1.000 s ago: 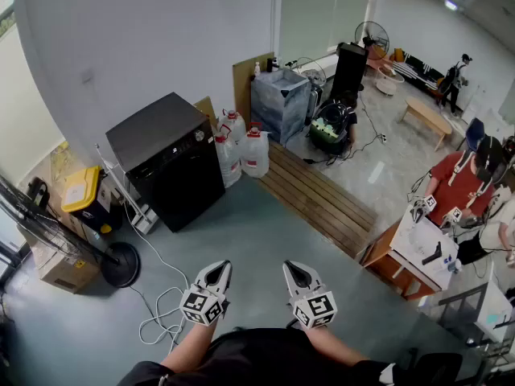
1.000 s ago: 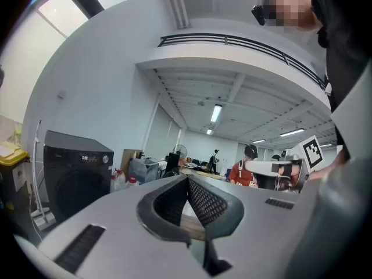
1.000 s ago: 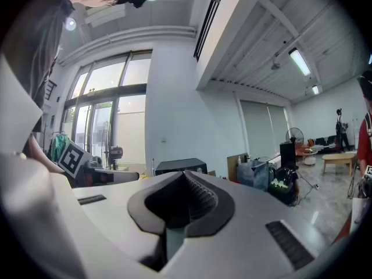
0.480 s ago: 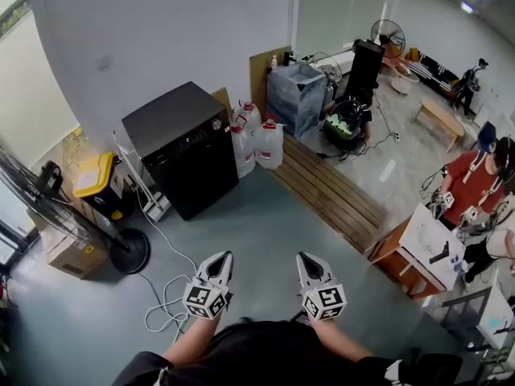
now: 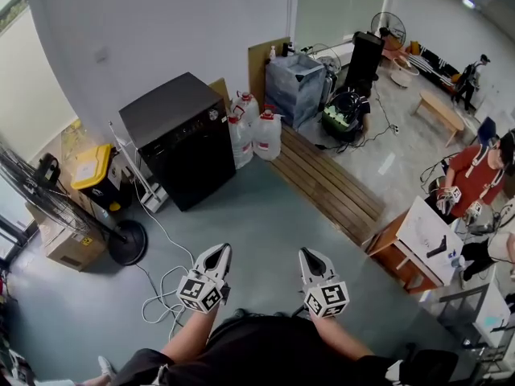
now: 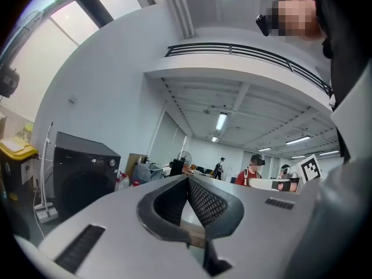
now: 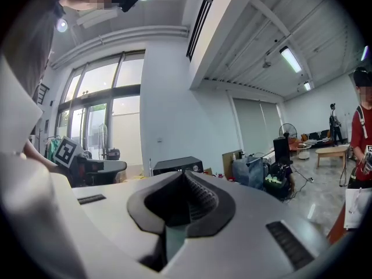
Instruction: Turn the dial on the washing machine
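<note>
Washing machine (image 5: pixel 181 139) higher in view; upright

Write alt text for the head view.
Seen from above, the left tongs and right tongs, both shut and empty, are held out over a grey floor, well short of a black washing machine. Its dial sits at the front's top right corner; water jugs stand beside it.

The washer (image 5: pixel 173 135) is a black, boxy front-loader standing upright against the wall (image 5: pixel 161 30). Its dial (image 5: pixel 213 116) (small, round, silvery) sits at the front's top right corner.
</note>
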